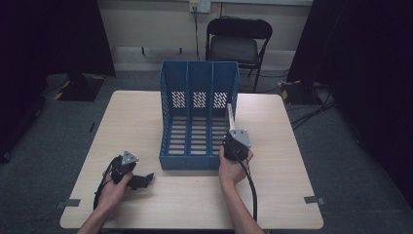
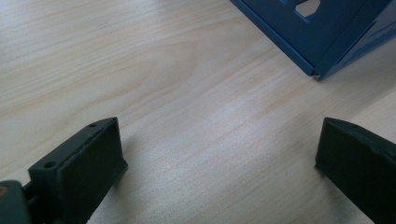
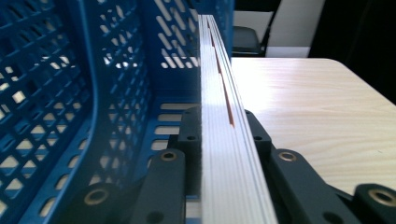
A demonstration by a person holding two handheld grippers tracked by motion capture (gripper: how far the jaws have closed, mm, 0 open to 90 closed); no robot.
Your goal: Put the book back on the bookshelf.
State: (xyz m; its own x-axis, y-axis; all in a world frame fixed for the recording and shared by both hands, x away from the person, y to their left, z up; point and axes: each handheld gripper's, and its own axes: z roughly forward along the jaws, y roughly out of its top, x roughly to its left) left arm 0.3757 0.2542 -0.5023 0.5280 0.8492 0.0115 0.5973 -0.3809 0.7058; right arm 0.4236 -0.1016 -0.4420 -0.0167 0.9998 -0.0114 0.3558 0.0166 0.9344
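A thin book [image 3: 219, 116], spine-edge up, stands clamped between the jaws of the right gripper [image 1: 235, 141], held over the rightmost slot of the blue file rack [image 1: 171, 117] at the table's twelve o'clock. It looks light and fairly stiff but slick-covered, so a grip low on both covers suits it. At eight o'clock the left gripper [image 2: 219, 158] rests spread wide on the wooden table [image 2: 154, 70].

I see the table [image 2: 187, 93] as pale wood-grain laminate, smooth with a soft sheen. My file rack [image 3: 116, 88] looks like blue moulded plastic, perforated, slightly glossy. The booklet [image 3: 229, 154] shows a paper edge of stacked white pages, matt. My right gripper [image 3: 219, 135] and left gripper [image 2: 219, 163] have matt black plastic jaws, faintly textured.
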